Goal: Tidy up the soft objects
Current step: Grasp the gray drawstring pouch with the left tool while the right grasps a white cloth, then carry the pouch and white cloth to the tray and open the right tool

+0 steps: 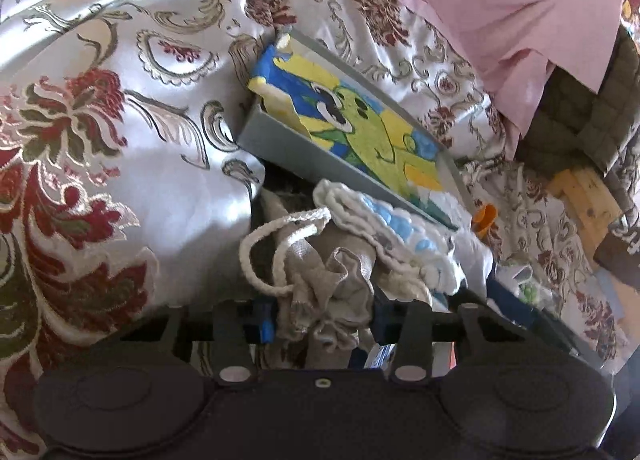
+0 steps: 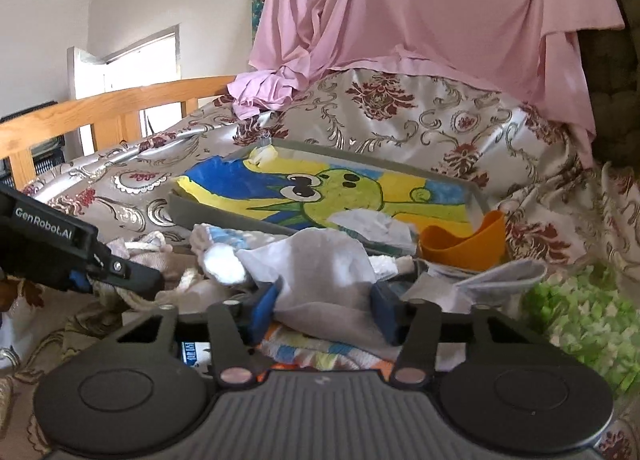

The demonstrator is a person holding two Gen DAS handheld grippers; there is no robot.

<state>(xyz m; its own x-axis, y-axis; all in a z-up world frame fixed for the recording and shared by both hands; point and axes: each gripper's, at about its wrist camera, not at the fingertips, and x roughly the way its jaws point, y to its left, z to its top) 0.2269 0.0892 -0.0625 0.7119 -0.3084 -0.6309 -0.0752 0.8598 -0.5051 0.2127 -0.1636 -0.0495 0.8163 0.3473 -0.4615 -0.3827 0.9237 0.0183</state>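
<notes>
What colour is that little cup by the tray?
Orange. The cup sits at the grey tray's right corner, clearest in the right wrist view.

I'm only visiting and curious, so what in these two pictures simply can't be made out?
- Left wrist view: the lower part of the beige drawstring pouch in the left claw is hidden behind the claw's body.
- Right wrist view: the white cloth in the right claw covers the pile beneath.
- Right wrist view: the green knobbly thing is blurred and cut by the edge.
</notes>
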